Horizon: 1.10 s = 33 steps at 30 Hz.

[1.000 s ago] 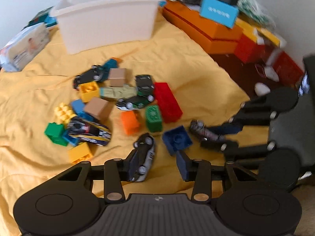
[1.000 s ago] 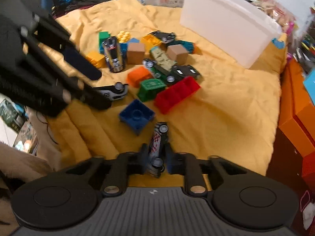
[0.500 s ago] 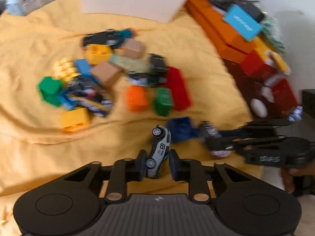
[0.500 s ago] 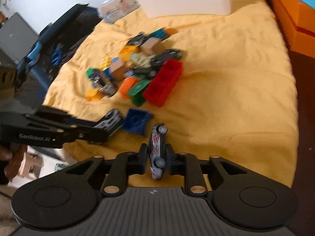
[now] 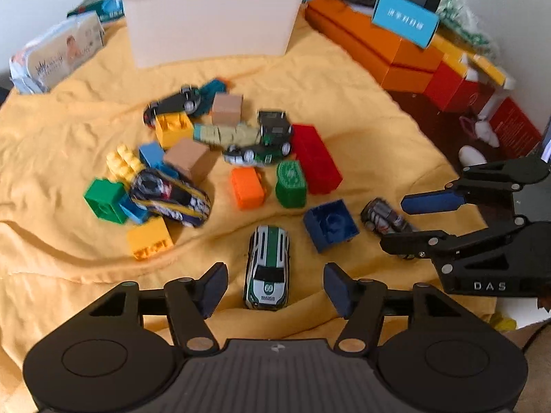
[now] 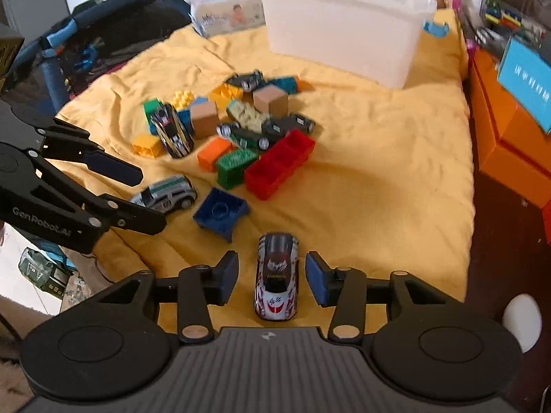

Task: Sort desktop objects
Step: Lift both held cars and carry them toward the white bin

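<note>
A white-and-green toy car rests on its wheels on the yellow cloth, between the opening jaws of my left gripper; the pads stand clear of it. A white-and-red toy car lies likewise between the opening jaws of my right gripper, untouched by the pads. In the left wrist view the right gripper sits at the right, around its car. In the right wrist view the left gripper flanks the green-striped car. A white bin stands at the back.
A pile of building blocks and more toy cars lies mid-cloth, with a dark blue block between my two cars. Orange and red boxes line the right side. A wipes pack lies back left. The cloth drops off at the right edge.
Half a second ago each gripper was shut on its toy car. Both jaws have since spread and the cars now sit free on the cloth between the pads.
</note>
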Available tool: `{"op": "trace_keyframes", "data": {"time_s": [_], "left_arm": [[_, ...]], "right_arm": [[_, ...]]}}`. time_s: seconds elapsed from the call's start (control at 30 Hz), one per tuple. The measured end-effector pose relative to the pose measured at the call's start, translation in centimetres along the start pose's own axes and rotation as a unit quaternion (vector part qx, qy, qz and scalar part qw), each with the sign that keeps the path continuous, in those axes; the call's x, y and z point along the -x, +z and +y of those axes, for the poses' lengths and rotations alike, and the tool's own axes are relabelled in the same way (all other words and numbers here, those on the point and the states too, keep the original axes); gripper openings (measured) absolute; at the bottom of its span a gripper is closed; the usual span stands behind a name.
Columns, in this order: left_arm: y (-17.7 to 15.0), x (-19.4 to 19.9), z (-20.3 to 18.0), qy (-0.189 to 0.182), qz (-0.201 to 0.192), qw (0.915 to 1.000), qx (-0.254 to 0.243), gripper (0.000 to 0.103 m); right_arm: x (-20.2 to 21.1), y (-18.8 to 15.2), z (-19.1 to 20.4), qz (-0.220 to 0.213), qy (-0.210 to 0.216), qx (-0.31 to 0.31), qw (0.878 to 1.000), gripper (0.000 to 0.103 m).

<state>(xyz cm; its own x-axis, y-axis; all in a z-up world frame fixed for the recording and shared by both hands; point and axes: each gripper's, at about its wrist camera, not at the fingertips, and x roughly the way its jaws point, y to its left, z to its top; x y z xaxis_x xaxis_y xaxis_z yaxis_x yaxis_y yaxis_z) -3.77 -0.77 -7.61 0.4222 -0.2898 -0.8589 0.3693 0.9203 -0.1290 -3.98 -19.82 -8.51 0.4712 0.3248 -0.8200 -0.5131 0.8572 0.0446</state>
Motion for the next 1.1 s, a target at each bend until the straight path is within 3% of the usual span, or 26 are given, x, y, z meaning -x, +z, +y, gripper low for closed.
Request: {"op": "trace_keyframes", "data": {"time_s": [0.03, 0.2, 0.27, 0.33, 0.5, 0.67, 0.87, 1.1], "left_arm": [[-0.2, -0.4, 0.1, 0.001, 0.004, 1.0000, 0.001, 0.064], [-0.5, -0.9, 0.2, 0.016, 0.011, 0.9998, -0.008, 0.033], [-0.5, -0.8, 0.6, 0.009, 0.008, 0.9999, 0.000, 0.033], [-0.5, -0.8, 0.7, 0.004, 0.010, 0.9999, -0.002, 0.033], [0.7, 1.0, 1.2, -0.009, -0.010, 0.9999, -0.011, 0.033], [3.6, 3.2, 2.2, -0.005, -0.051, 0.9984, -0.023, 0.033], [9.9, 5.4, 3.8, 0.004, -0.123, 0.9914, -0.045, 0.033], [18.6, 5.8, 6.4, 0.025, -0.184, 0.9804, -0.066, 0.033]], "right_arm": [[-0.4, -0.2, 0.1, 0.003, -0.002, 0.001, 1.000, 0.047], [-1.0, -1.0, 0.0, 0.012, -0.013, -0.005, 1.000, 0.045], [-1.0, -1.2, -0.3, 0.009, -0.011, -0.011, 1.000, 0.043], [-0.9, -1.3, -0.3, 0.007, -0.011, -0.007, 1.000, 0.033], [-0.6, -0.5, -0.3, 0.011, -0.008, -0.002, 1.000, 0.033], [0.2, 2.0, -0.6, -0.021, -0.024, 0.002, 0.999, 0.033], [0.5, 7.2, -2.3, -0.070, -0.040, -0.002, 0.997, 0.033], [0.7, 15.6, -4.5, -0.147, -0.075, -0.004, 0.986, 0.033]]}}
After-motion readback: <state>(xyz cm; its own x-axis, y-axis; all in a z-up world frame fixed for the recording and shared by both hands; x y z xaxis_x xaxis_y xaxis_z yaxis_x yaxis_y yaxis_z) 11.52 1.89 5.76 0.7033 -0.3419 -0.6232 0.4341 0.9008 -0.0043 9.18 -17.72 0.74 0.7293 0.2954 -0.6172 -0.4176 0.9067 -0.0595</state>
